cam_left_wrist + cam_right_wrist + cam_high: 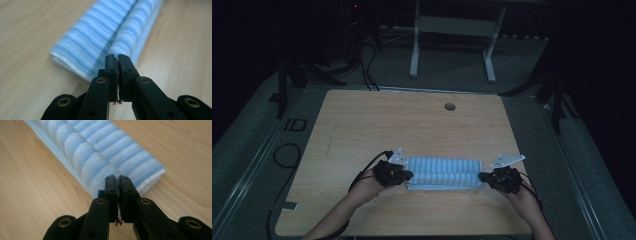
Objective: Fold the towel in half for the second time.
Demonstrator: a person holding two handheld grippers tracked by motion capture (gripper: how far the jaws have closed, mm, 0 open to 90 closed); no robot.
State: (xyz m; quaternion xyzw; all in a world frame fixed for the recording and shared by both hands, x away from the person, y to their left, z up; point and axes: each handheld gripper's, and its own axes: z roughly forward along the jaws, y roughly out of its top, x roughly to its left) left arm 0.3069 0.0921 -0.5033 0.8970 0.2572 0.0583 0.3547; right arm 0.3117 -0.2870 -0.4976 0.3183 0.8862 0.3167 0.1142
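Closest to me, my two forearms come in from the bottom of the high view, and each hand carries its gripper at one end of a folded blue-and-white striped towel (444, 173) that lies on the near half of the wooden table (412, 120). My left gripper (407, 176) has its jaws pressed together on the towel's left end; in the left gripper view the black pads pinch a thin fold of the fabric at the tip of a rounded roll of cloth (a few loose threads poke out between the pads lower down). My right gripper (482, 177) does the same at the right end, and in the right gripper view its jaws are clamped on the towel's edge beside a folded corner. The towel stretches between the two grippers as a long band, doubled over so that two striped ridges run side by side along its length. Beyond it the tabletop is bare wood, with a round cable hole (450, 106) near the far edge. Past the table, white desk legs (414, 50) stand on the dim floor.
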